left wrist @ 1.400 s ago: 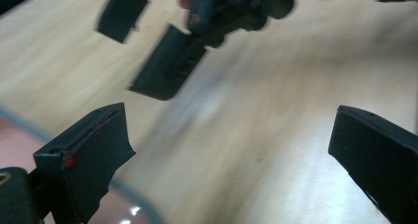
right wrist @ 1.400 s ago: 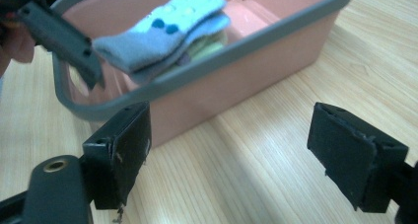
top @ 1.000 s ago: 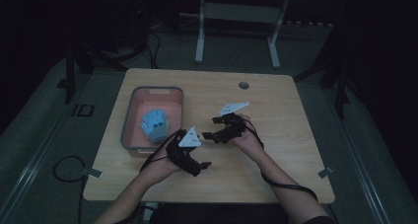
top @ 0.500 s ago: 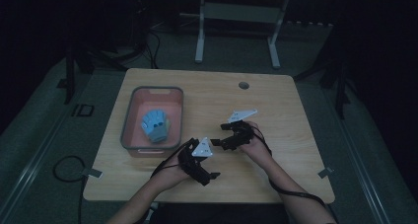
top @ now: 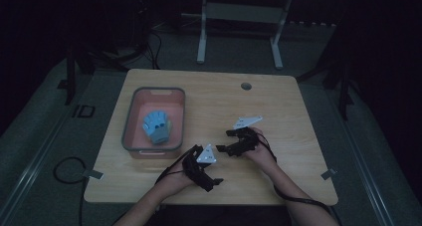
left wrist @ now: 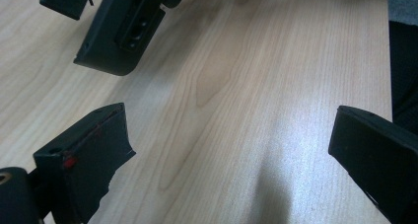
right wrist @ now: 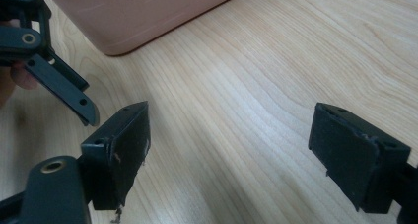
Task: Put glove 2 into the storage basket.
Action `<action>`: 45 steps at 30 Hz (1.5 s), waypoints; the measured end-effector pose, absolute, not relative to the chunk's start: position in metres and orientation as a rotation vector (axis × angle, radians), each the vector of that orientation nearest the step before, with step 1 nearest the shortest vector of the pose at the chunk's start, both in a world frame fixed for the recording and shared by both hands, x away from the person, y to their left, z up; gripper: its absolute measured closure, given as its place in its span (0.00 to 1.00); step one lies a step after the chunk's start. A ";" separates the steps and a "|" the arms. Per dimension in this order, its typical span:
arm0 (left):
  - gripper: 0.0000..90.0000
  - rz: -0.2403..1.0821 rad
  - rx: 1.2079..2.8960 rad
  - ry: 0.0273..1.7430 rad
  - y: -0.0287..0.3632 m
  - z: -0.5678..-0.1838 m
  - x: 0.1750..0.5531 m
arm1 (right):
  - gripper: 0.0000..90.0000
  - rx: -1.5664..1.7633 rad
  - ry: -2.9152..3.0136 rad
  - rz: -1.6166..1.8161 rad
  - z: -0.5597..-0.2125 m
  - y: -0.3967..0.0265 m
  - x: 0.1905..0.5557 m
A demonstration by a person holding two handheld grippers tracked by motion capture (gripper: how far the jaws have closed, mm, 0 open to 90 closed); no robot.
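Observation:
A pink tray at the table's left holds a blue glove-like thing. In the high view my left gripper is near the front edge, right of the tray. My right gripper is just beyond it, pointing left toward the tray. In the left gripper view, my left gripper is open over bare wood, and a jaw of the right gripper shows at the top left. In the right gripper view, my right gripper is open with nothing in it. The tray wall lies ahead and the left gripper's linkage at left.
The light wooden table has a round cable hole near its back edge. Its front edge lies close on the right in the left gripper view. Dark floor and a white stand lie beyond the table.
Both grippers have drawn back toward the person and slightly right, away from the tray. Both stay open and hold nothing.

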State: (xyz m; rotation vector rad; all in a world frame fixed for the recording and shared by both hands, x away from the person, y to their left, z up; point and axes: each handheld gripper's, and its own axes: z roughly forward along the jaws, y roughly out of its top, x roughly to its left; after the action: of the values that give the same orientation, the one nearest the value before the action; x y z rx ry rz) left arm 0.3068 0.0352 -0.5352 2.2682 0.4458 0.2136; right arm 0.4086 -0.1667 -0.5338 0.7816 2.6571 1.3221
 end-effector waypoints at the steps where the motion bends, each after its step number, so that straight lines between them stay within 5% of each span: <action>1: 0.02 0.214 2.268 0.446 0.035 -0.535 0.307 | 0.18 0.775 2.658 1.317 -0.535 -0.167 0.408; 45: 0.02 0.258 2.208 0.532 0.039 -0.556 0.303 | 0.18 0.795 2.589 1.285 -0.557 -0.165 0.401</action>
State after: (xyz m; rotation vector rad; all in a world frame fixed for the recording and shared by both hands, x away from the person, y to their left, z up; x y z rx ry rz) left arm 0.3031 0.0393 -0.5561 2.2084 0.5321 0.2582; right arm 0.4014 -0.1650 -0.5568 0.7949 2.5889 1.2848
